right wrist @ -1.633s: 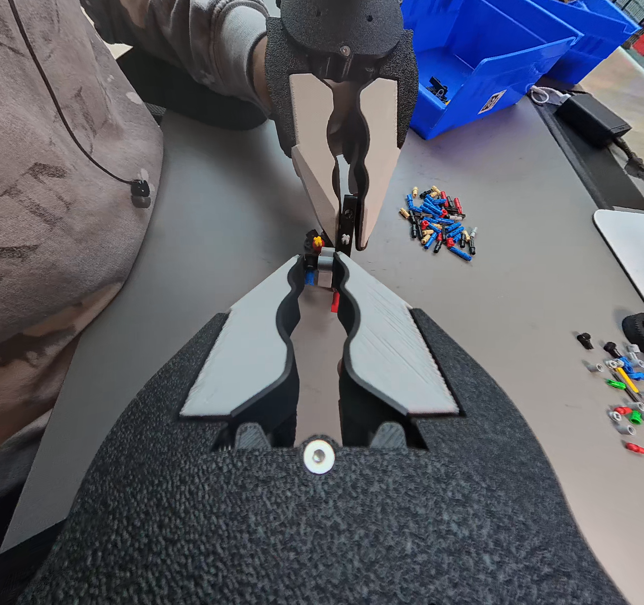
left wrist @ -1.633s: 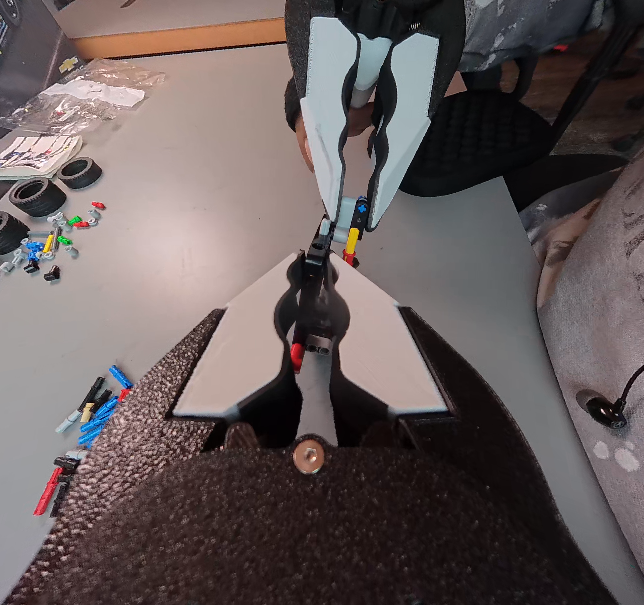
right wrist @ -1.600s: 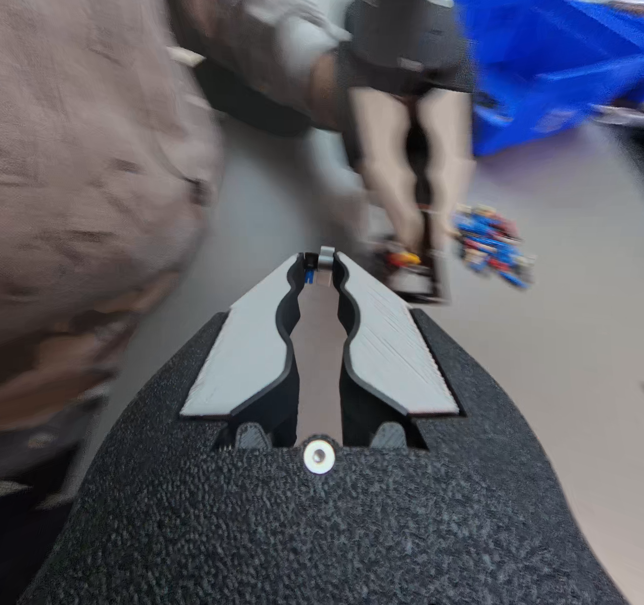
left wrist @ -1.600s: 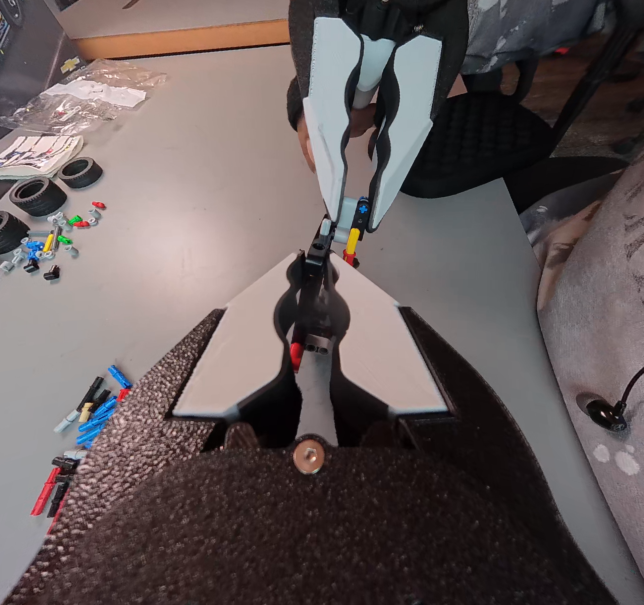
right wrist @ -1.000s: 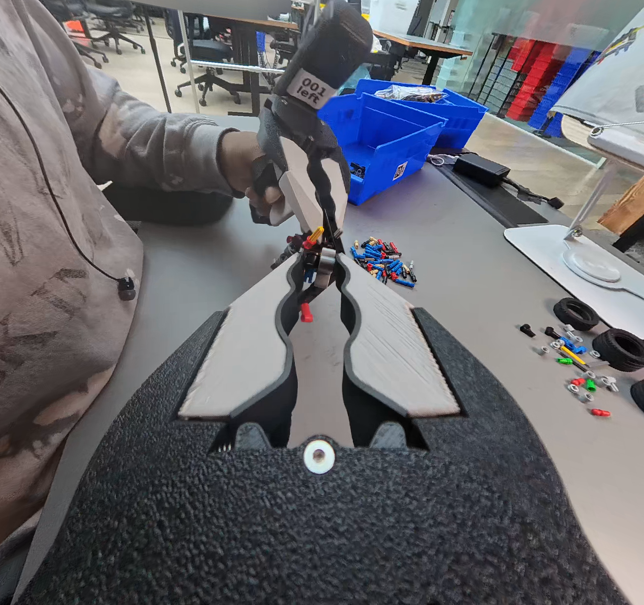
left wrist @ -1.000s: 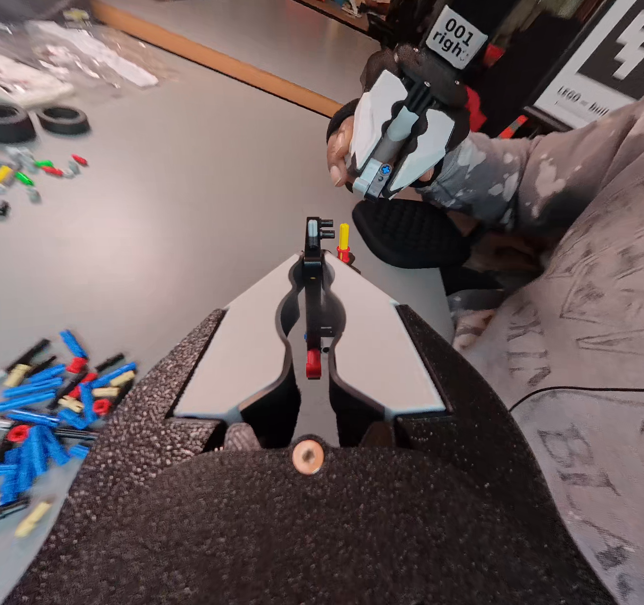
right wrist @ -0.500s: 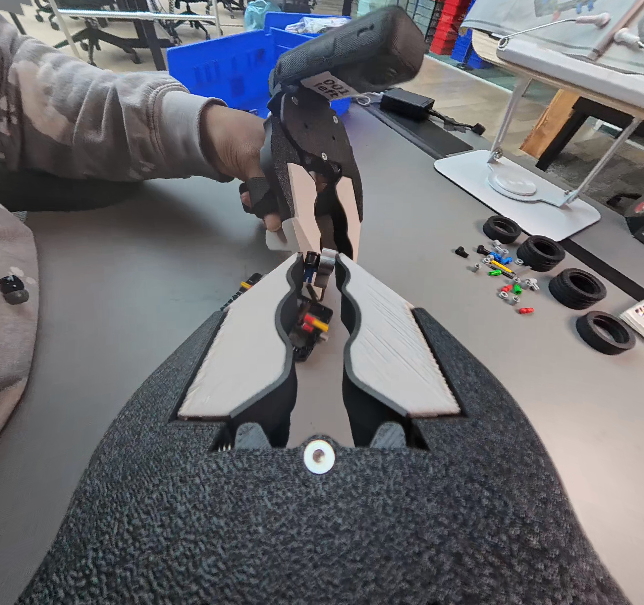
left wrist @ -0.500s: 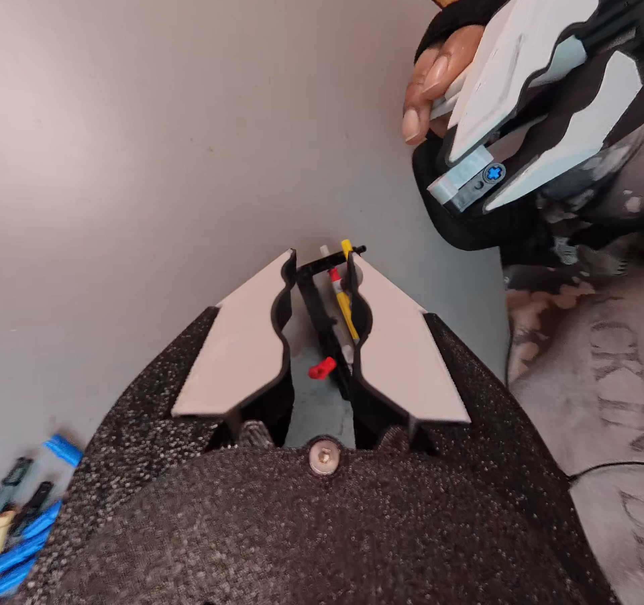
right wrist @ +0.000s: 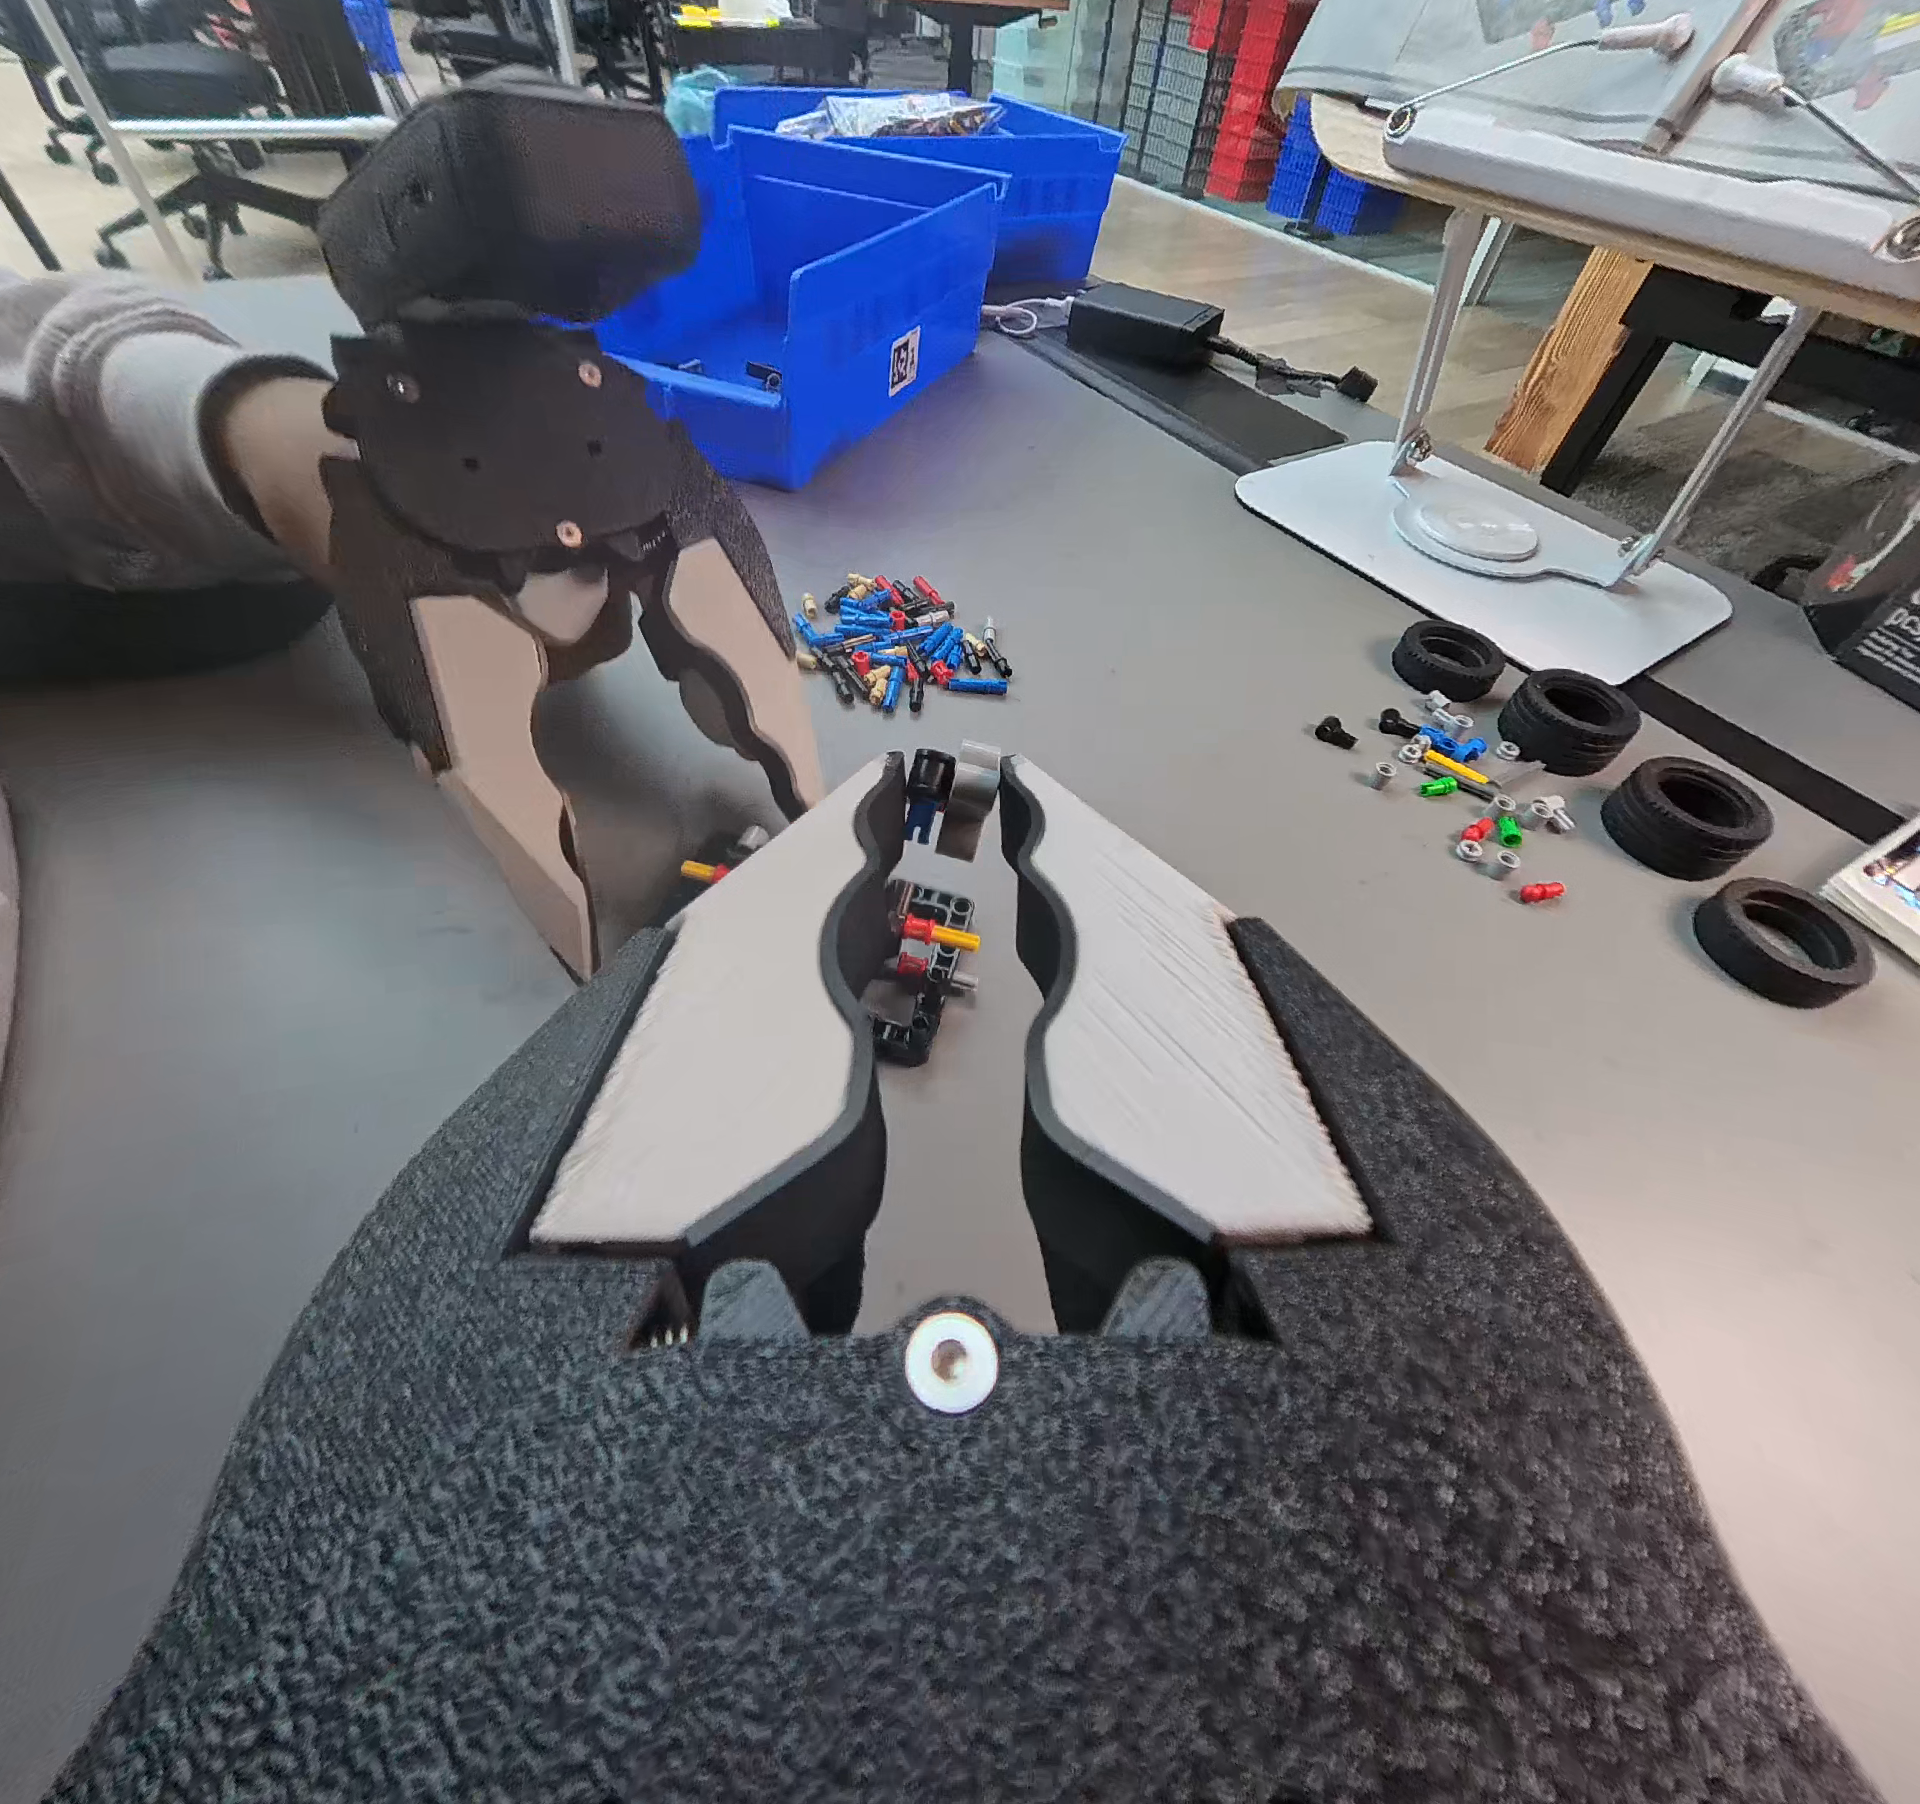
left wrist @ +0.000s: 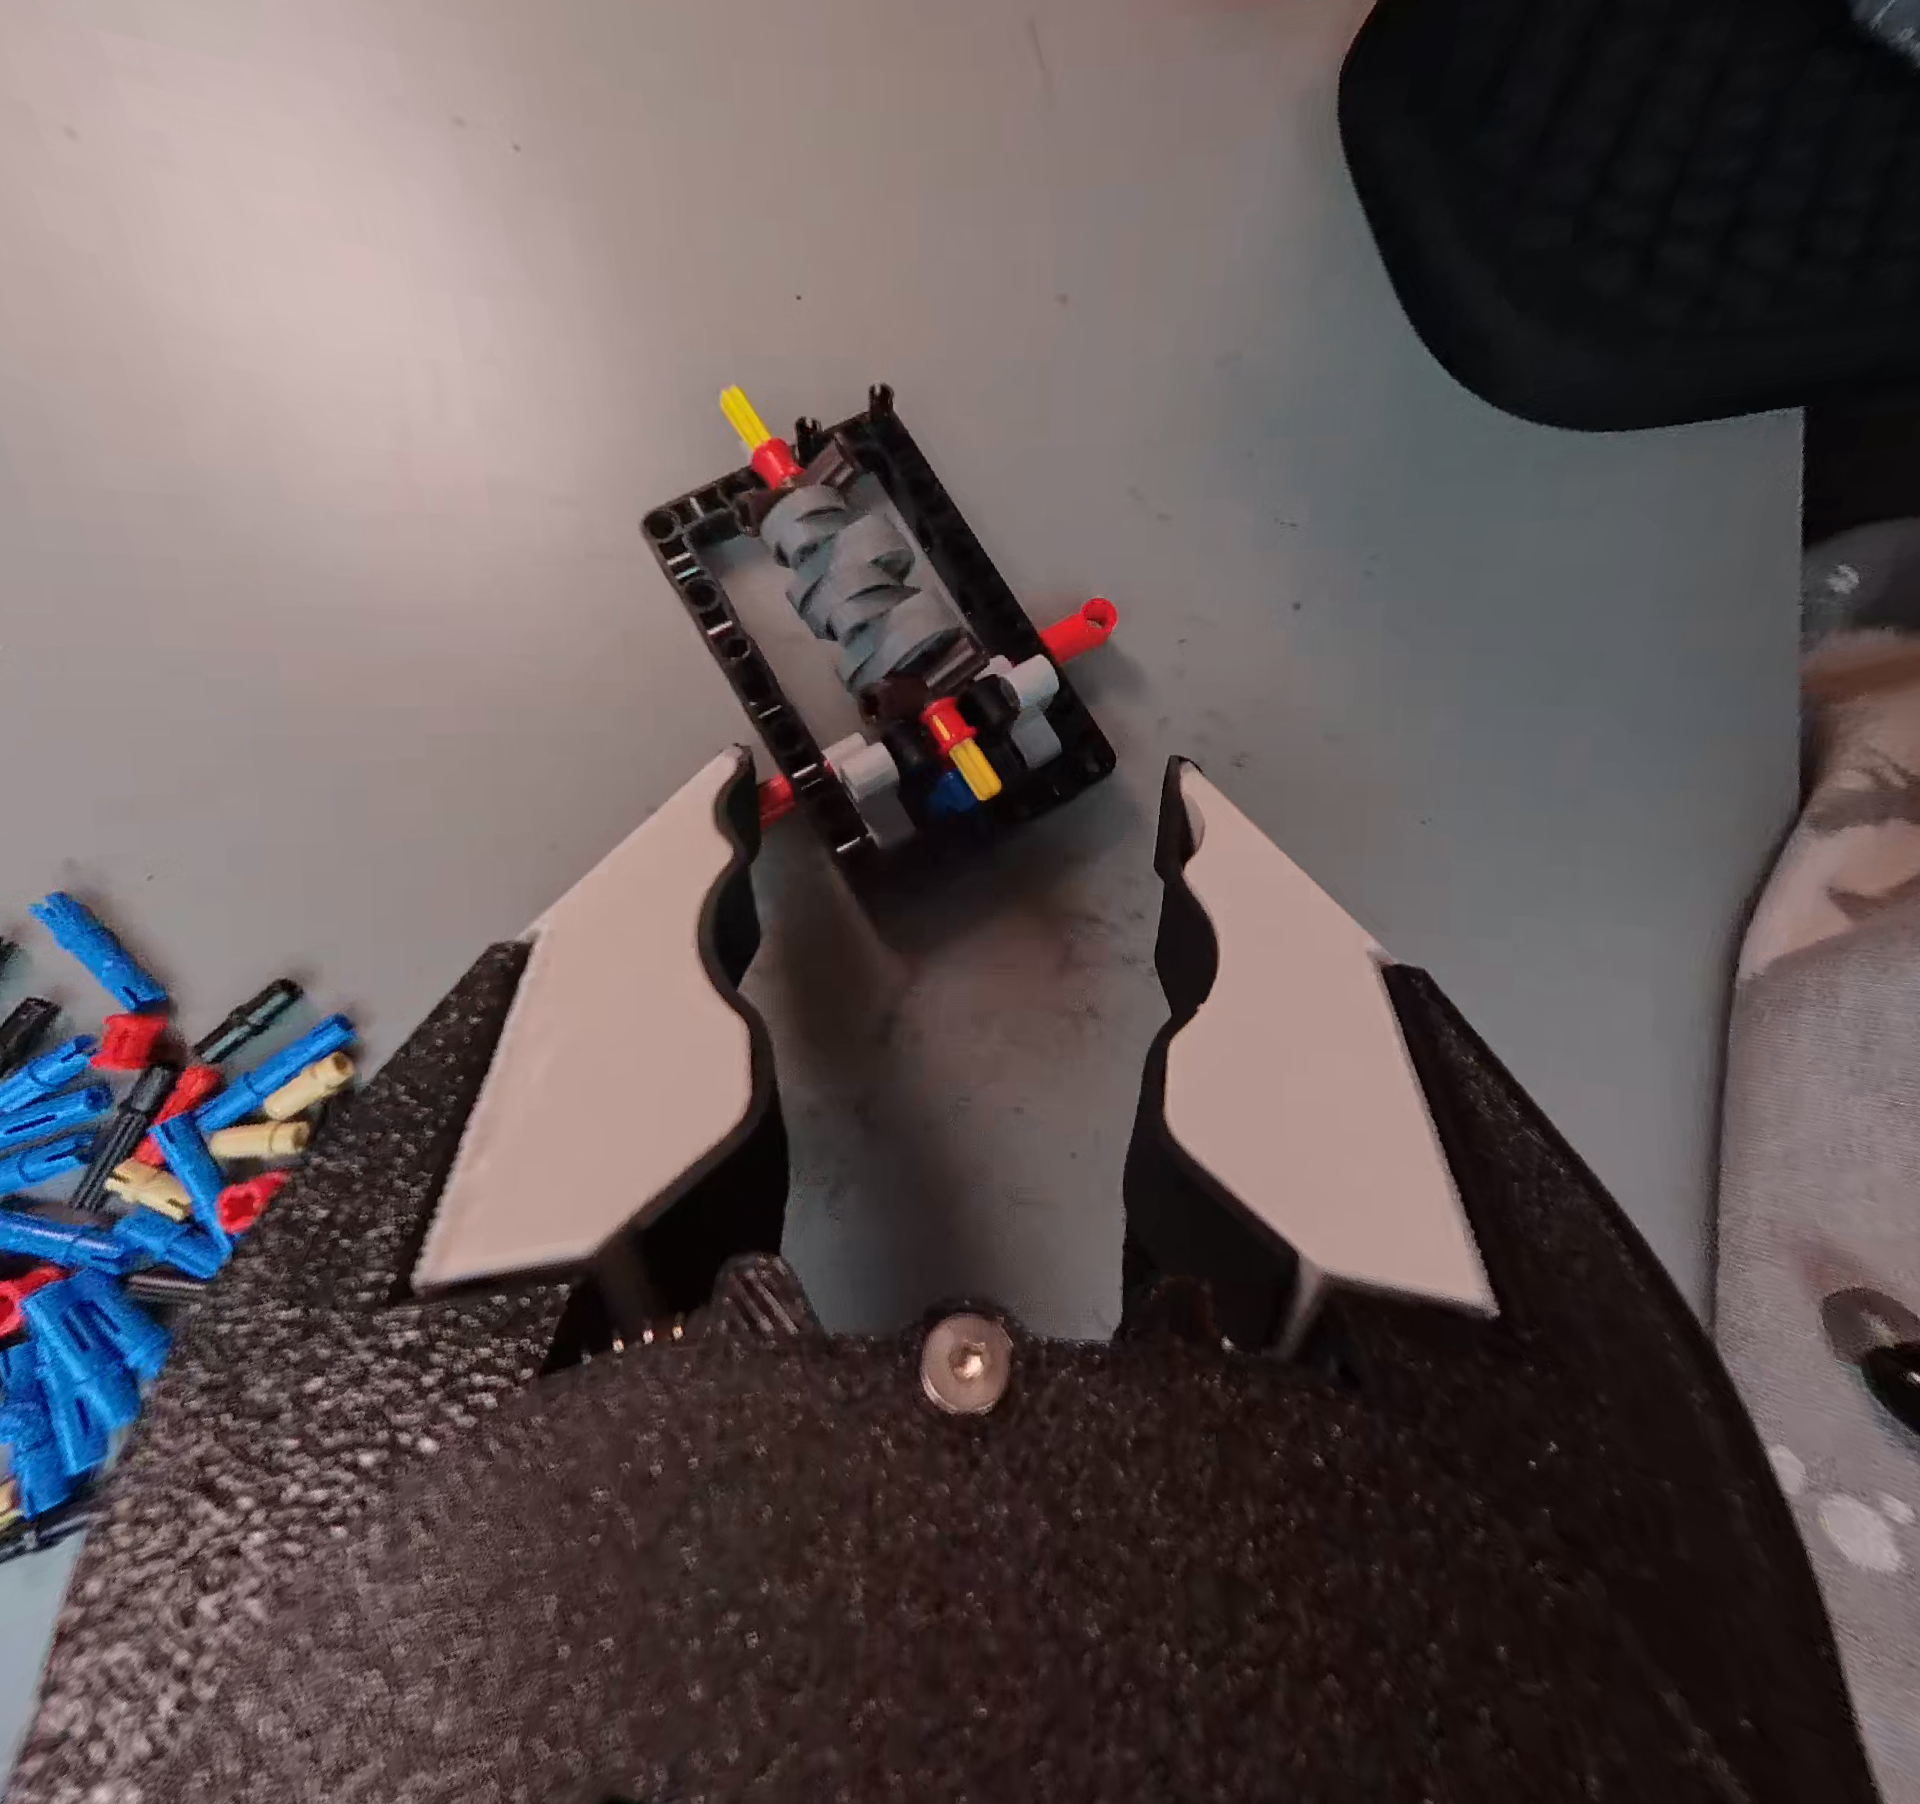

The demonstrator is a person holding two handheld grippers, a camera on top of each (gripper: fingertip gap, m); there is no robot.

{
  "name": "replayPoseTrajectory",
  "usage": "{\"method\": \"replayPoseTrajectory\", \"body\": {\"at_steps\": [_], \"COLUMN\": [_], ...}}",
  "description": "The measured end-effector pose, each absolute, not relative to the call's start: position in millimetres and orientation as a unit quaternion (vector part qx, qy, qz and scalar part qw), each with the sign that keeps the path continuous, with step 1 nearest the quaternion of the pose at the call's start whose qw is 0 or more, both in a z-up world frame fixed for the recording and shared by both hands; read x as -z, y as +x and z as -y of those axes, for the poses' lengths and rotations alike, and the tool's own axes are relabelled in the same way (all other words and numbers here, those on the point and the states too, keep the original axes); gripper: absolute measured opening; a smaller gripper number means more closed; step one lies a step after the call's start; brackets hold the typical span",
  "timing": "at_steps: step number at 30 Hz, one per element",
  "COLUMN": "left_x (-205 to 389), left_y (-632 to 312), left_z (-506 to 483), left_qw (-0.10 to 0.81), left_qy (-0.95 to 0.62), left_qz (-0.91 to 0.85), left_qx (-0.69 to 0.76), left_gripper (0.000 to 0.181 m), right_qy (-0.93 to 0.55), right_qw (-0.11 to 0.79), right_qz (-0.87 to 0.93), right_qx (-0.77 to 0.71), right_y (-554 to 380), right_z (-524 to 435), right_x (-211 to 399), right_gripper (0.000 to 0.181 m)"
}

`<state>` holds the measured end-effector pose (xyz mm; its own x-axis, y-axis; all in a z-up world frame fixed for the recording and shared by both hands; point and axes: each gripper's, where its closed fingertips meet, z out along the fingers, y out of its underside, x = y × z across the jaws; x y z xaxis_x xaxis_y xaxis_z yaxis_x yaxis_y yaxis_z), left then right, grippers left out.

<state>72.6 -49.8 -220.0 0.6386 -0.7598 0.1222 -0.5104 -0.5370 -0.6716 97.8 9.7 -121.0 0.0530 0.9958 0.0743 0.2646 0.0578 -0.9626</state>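
A black rectangular frame assembly (left wrist: 727, 601) with a grey spiral part, red bushes and yellow axles lies flat on the grey table (left wrist: 416, 300). My left gripper (left wrist: 956, 775) is open and empty, its fingertips either side of the frame's near end without gripping it. My right gripper (right wrist: 951, 767) is shut on a small grey connector piece (right wrist: 977, 786) with a black and blue pin, held above the table. In the right wrist view the frame (right wrist: 925, 965) shows below my fingers, with the open left gripper (right wrist: 686, 876) over it.
A pile of blue, red, black and tan pins (right wrist: 904, 637) lies beyond the frame and also shows in the left wrist view (left wrist: 114, 1131). Blue bins (right wrist: 831, 331) stand behind. Black tyres (right wrist: 1683, 814), small loose parts (right wrist: 1475, 798) and a metal stand base (right wrist: 1486, 528) are on the right.
My left gripper turned down to the table, opened and let go of the frame, which now lies flat. My right gripper pulled away, still holding the grey piece.
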Motion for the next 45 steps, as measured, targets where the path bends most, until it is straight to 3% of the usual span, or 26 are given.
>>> {"method": "replayPoseTrajectory", "body": {"at_steps": [1,2,12,20,22,26,30,37,45], "left_x": [222,223,213,212,203,156,114,112,124], "left_y": [73,73,72,80,79,69,51,26,31], "left_z": [48,45,-7,-17,-24,-32,-19,27,48], "left_qw": [0.306,0.306,0.328,0.306,0.335,0.422,0.474,0.461,0.395], "left_qy": [-0.851,-0.848,-0.803,-0.770,-0.760,-0.750,-0.744,-0.729,-0.722], "left_qz": [-0.379,-0.389,-0.455,-0.519,-0.518,-0.444,-0.322,-0.167,-0.174], "left_qx": [0.197,0.188,0.202,0.210,0.205,0.249,0.343,0.477,0.541], "left_gripper": [0.073,0.067,0.066,0.044,0.038,0.049,0.048,0.046,0.035], "right_qy": [-0.559,-0.558,-0.550,-0.542,-0.544,-0.542,-0.515,-0.394,-0.274], "right_qw": [0.463,0.467,0.526,0.560,0.566,0.546,0.508,0.515,0.624], "right_qz": [0.559,0.557,0.480,0.408,0.404,0.404,0.457,0.647,0.697], "right_qx": [-0.400,-0.400,-0.437,-0.475,-0.469,-0.494,-0.518,-0.401,-0.222], "right_y": [94,90,58,42,43,46,40,19,2], "right_z": [-10,-11,-47,-85,-92,-87,-61,14,45], "right_x": [118,114,60,30,33,48,61,107,114], "right_gripper": [0.017,0.017,0.018,0.018,0.018,0.017,0.017,0.017,0.017]}}
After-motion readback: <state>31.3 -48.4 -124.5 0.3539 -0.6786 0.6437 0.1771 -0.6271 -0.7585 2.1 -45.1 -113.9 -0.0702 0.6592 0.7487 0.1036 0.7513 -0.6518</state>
